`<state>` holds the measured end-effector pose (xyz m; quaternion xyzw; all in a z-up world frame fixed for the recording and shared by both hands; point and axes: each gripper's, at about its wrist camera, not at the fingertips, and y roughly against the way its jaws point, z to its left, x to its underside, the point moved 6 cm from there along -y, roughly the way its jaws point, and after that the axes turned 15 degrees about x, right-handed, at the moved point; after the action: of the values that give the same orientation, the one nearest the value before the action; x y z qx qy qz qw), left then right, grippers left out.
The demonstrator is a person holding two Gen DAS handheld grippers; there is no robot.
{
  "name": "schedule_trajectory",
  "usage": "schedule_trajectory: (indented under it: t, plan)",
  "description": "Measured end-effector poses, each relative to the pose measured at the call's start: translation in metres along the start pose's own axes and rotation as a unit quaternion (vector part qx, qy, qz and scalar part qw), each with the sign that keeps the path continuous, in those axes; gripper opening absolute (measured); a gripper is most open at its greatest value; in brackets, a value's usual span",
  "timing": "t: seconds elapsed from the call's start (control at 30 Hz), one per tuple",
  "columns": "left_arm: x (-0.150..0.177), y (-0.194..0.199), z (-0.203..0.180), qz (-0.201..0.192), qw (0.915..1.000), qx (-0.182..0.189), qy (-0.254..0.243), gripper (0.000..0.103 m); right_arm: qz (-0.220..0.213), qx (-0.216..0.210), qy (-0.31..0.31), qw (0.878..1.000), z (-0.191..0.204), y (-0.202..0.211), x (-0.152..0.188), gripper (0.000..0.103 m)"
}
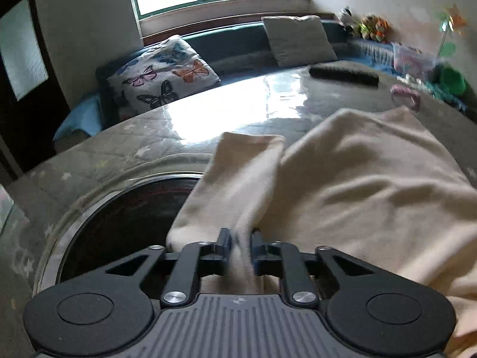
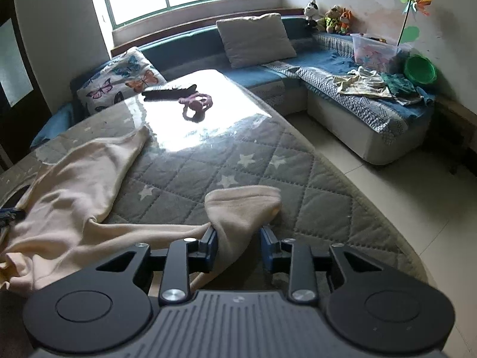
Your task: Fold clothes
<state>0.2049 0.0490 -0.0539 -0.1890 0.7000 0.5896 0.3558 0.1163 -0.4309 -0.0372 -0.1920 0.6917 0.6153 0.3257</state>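
A cream-coloured soft knit garment (image 2: 68, 179) lies spread across the near left part of a round table covered in grey quilted star-print fabric (image 2: 226, 161), so that its body rests flat while its two sleeve ends are taken up for folding. The left gripper (image 1: 241, 246) is pinched tight on a bunched strip of the cream cloth, its jaws nearly together with the fabric squeezed between them; the sleeve cuff (image 1: 247, 146) sticks out beyond it toward the far side, over a dark round opening in the table (image 1: 125, 217). The right gripper (image 2: 238, 244) holds the other sleeve end (image 2: 244, 205), jaws set wider but pressing both sides of the thicker tube of cloth. Holding each sleeve near its end probably lets both be carried inward over the body together. At the far side of the table, well apart from the garment, lie a dark flat oblong object (image 2: 170, 92) and a small pink item (image 2: 196, 104), clear of the folding area.
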Motion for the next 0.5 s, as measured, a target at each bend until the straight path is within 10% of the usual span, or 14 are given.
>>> schedule_trajectory:
  t: [0.1,0.5]
  plan:
    - [0.001,0.018,0.013,-0.020,0.9993,0.008,0.031,0.007,0.005,0.002,0.004,1.000,0.001,-0.007,0.003,0.015]
    - [0.040,0.118,0.076,-0.082,0.9813,-0.054,0.166,0.004,-0.005,0.026,0.009,1.000,-0.009,-0.013,0.005,0.013]
